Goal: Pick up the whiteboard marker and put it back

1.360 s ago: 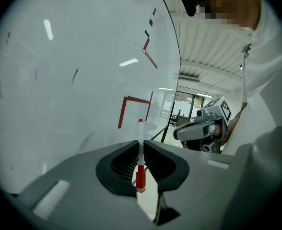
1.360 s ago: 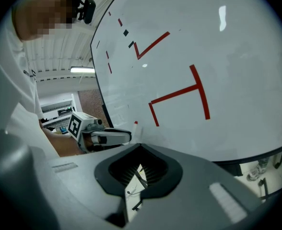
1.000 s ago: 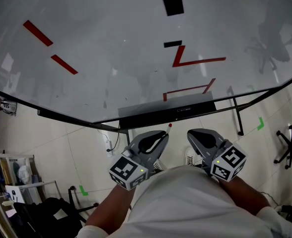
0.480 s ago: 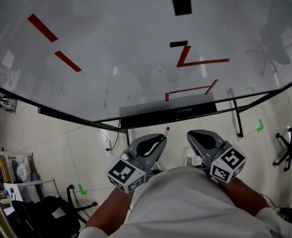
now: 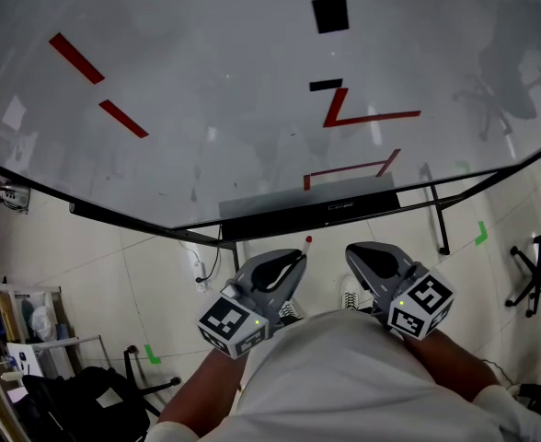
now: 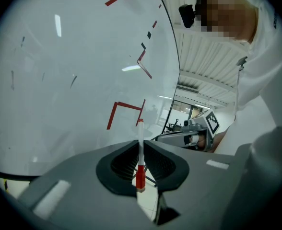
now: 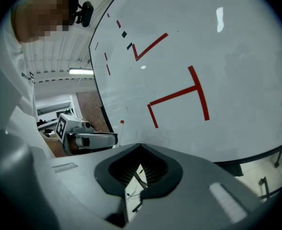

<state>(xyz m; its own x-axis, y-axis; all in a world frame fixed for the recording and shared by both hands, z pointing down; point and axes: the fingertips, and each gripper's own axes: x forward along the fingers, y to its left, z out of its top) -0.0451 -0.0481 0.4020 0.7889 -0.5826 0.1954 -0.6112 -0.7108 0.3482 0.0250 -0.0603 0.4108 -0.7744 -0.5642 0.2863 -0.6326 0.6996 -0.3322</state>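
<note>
The whiteboard marker [image 6: 140, 150], a thin white barrel with a red band and red tip, stands upright between the jaws of my left gripper [image 6: 140, 143], which is shut on it. In the head view its red tip [image 5: 308, 240] pokes out of the left gripper [image 5: 284, 263], just below the whiteboard's dark tray [image 5: 344, 206]. My right gripper [image 5: 370, 254] hangs beside it to the right, a little apart. In its own view the right gripper [image 7: 140, 148] is shut with nothing between the jaws. The left gripper [image 7: 86, 138] with the marker tip [image 7: 122, 122] shows there too.
The large whiteboard [image 5: 206, 99] carries red strokes [image 5: 362, 116] and black squares [image 5: 330, 13]. Its metal stand legs [image 5: 441, 219] reach the tiled floor. A dark cart and clutter [image 5: 31, 339] sit at lower left, and an office chair [image 5: 537, 274] at the right edge.
The left gripper with the marker has sunk slightly down and left, away from the tray. The right gripper has barely moved.
</note>
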